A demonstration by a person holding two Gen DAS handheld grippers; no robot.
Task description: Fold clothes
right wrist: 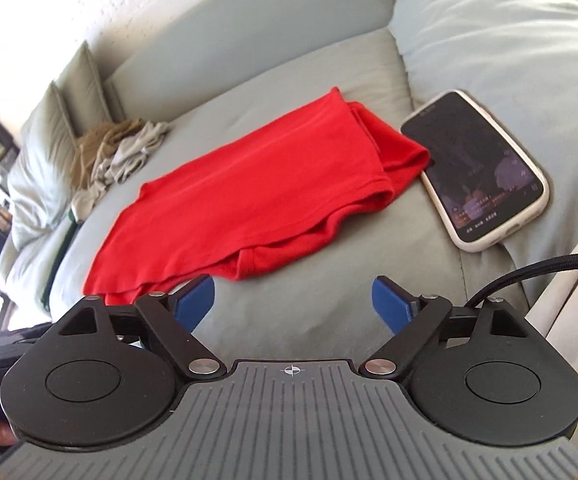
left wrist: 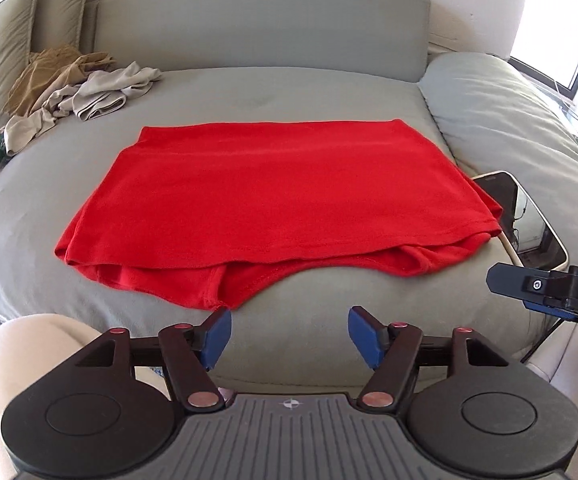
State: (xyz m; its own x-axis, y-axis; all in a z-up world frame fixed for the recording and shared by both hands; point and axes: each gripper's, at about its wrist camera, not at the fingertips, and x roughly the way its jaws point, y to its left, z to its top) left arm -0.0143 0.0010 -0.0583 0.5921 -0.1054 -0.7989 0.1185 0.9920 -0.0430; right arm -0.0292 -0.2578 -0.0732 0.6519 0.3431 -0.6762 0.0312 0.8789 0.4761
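Red garment [left wrist: 265, 196]: soft, light, limp; you should pinch its near hem corners.
Left gripper [left wrist: 289, 338]: jaws apart, empty.
Right gripper [right wrist: 294, 304]: jaws apart, empty.

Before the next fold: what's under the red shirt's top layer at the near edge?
Under the red shirt, more red fabric shows: a lower layer and a tucked sleeve peek out along the near hem. Beneath that lies the grey cushion. Anything farther under is covered.

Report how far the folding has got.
Done: the red garment lies folded over once on the sofa, layers showing at its near edge. In hand: nothing; the left tongs and right tongs are open and empty. Left: probably another fold, then the crumpled beige clothes behind.
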